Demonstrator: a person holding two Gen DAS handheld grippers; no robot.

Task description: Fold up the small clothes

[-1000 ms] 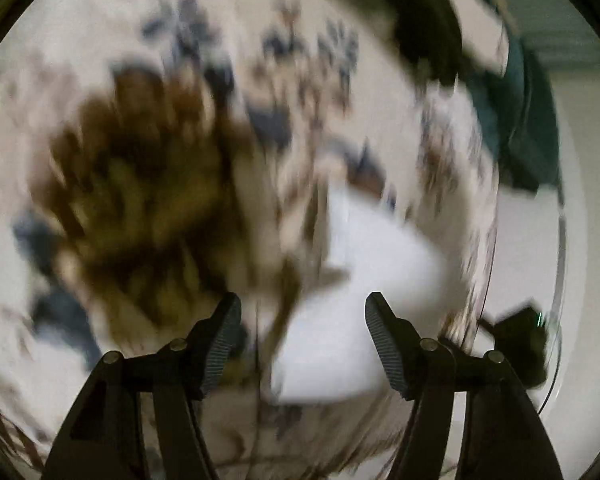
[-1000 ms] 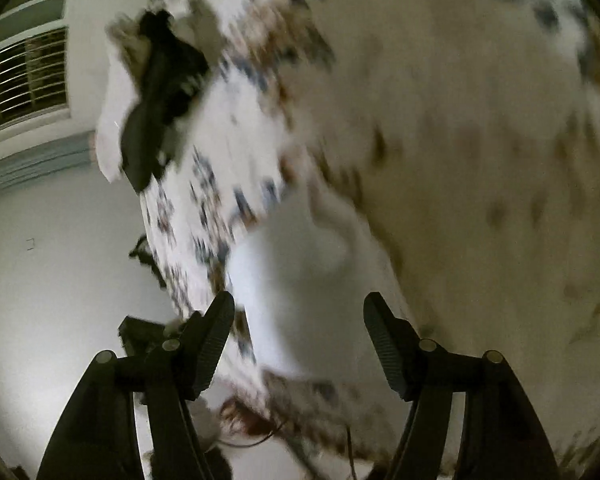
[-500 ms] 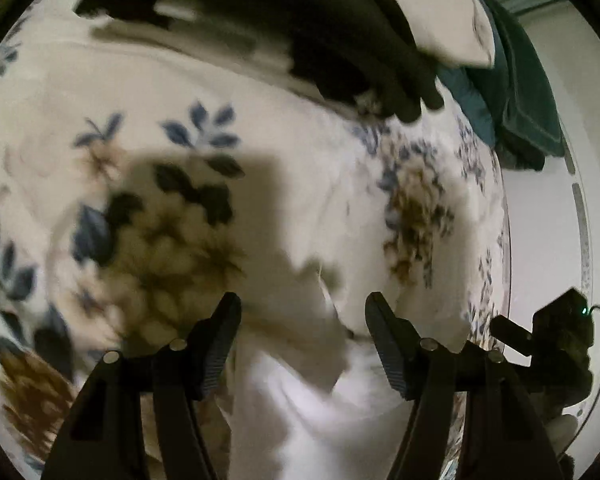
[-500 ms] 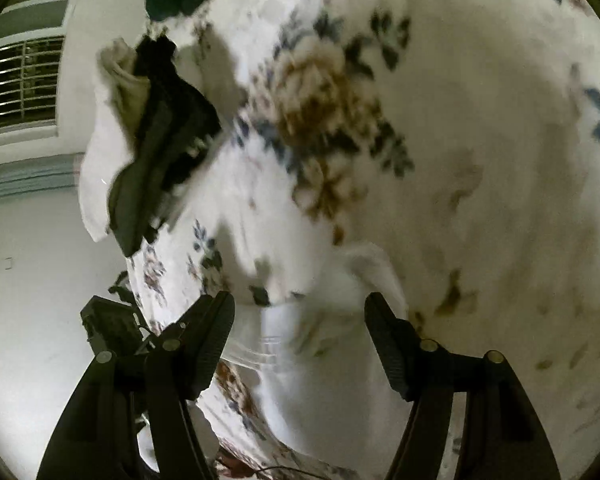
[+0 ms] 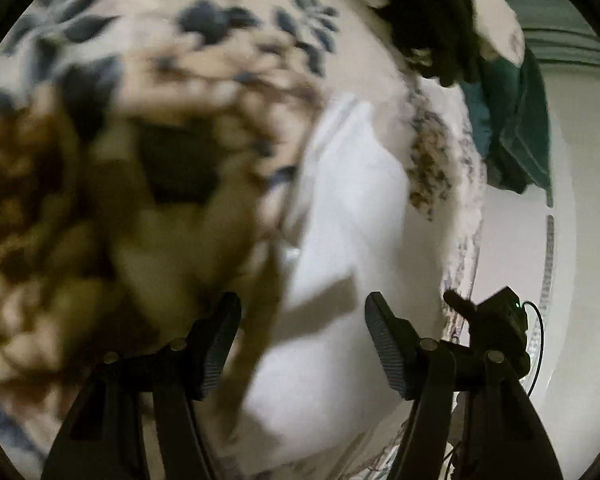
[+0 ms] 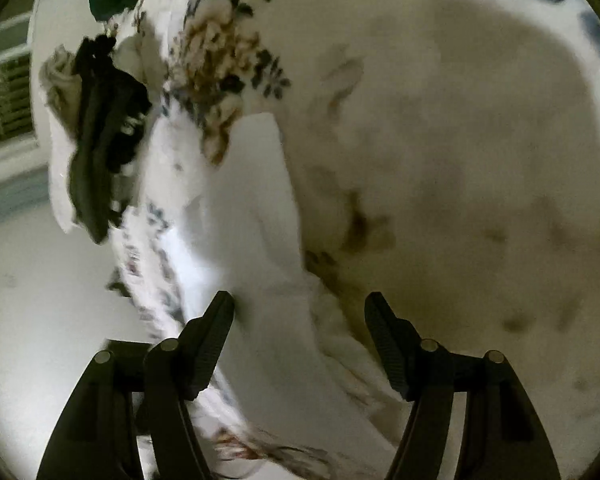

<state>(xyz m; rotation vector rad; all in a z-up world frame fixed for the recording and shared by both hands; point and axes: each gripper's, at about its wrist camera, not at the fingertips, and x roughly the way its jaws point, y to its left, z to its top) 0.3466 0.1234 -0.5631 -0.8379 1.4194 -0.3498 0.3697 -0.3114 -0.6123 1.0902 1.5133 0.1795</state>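
Left hand-held gripper (image 5: 302,344): jaws apart, holding nothing. Small white cloth garment (image 5: 340,240) lies directly ahead between the fingers, long axis running away from the gripper, on a floral-print bed cover (image 5: 220,40).

Right hand-held gripper (image 6: 300,344): jaws apart, holding nothing; same garment (image 6: 256,216) ahead, nearer its left finger.

Neither arm looks clearly nearer.

Left view alone shows a ribbed band at the garment's far end; right view shows a dark clothing pile (image 6: 100,140) far left more fully.

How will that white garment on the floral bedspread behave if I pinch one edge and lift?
The white garment lies creased and flat on the floral bedspread, so it probably droops limply. It looks thin, likely light. One pinched edge may let it unfold.
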